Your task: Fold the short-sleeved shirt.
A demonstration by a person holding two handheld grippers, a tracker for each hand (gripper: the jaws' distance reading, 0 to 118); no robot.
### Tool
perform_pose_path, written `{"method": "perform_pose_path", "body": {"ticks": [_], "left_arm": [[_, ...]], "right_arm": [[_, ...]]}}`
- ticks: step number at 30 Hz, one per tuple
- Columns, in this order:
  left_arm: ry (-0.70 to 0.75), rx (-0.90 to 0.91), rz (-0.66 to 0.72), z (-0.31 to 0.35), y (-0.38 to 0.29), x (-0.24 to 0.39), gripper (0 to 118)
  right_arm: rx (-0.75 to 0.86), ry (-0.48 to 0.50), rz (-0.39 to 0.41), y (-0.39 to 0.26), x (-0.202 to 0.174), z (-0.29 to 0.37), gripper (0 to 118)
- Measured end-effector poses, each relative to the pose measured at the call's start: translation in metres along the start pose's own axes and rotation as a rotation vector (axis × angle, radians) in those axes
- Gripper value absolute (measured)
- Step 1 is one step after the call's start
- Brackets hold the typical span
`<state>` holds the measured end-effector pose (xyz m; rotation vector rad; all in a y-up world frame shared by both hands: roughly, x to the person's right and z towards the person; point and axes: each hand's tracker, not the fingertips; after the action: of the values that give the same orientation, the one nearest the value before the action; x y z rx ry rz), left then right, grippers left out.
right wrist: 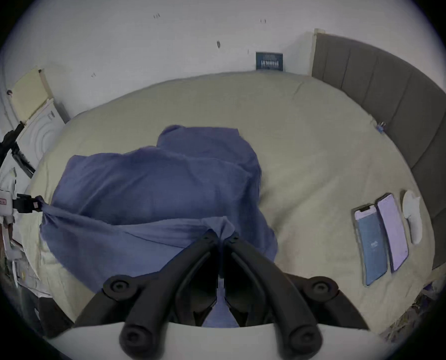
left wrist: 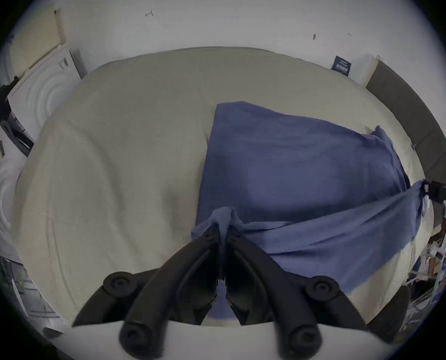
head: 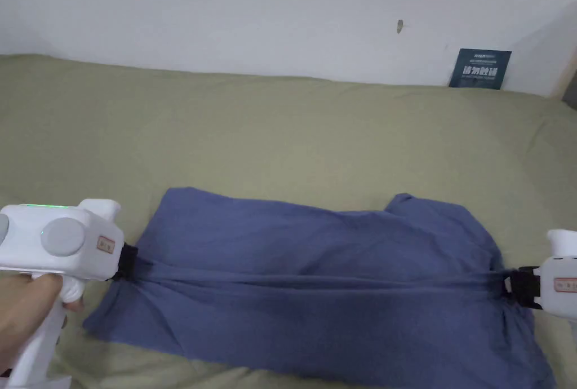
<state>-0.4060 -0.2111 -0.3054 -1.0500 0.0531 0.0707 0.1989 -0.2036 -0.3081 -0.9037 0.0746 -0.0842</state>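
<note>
— Between our two sets of jaws, the blue shirt [head: 315, 272] is stretched into one taut ridge across the olive bedcover [head: 282, 125]. What has the left gripper [head: 128, 263] got?

— We see its jaws closed nearly together on a bunched bit of the shirt's edge; in the left gripper view the cloth puffs up just past the tips and runs down between them. The right gripper [head: 515, 287] matches it: jaws pressed together on a pinch of fabric at the opposite end, near the sleeve [head: 417, 210].

— And the rest of the shirt?

— Beyond the line joining our jaws, it lies flat on the cover. On our near side of that line it also lies on the cover, sloping up to the ridge. Off to the outer side of the right jaws lie two phones [right wrist: 380, 238] and a white object [right wrist: 411, 217], well apart from the cloth.

— So which step are we in?

— We judge it the lengthwise fold: both ends of the fold line are gripped and tensioned, nothing laid over yet.

— What does the next move need?

— We should lift both grippers together, keep the pull even so the ridge stays straight, and carry it over so one half lands on the other with edges matching. If one side slackens, the fold may skew.
</note>
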Motion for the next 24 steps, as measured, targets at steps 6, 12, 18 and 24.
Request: {"method": "perform_pose_path", "body": {"ticks": [6,12,18,24], "left_arm": [[0.006,0.085,0.111,0.017,-0.023,-0.017,111],[0.042,0.112,0.141,0.063,-0.074,-0.033,0],[-0.002,0.017,0.119,0.045,-0.082,-0.033,4],[0.062,0.002,0.117,0.001,-0.072,-0.021,117]], "right_arm": [[0.035,0.021,-0.062,-0.028,0.001,0.033,106],[0.045,0.003,0.021,-0.065,-0.002,0.051,0],[0.037,-0.014,0.013,-0.089,0.0,0.067,0],[-0.003,-0.001,0.001,-0.09,0.018,0.053,0]]}}
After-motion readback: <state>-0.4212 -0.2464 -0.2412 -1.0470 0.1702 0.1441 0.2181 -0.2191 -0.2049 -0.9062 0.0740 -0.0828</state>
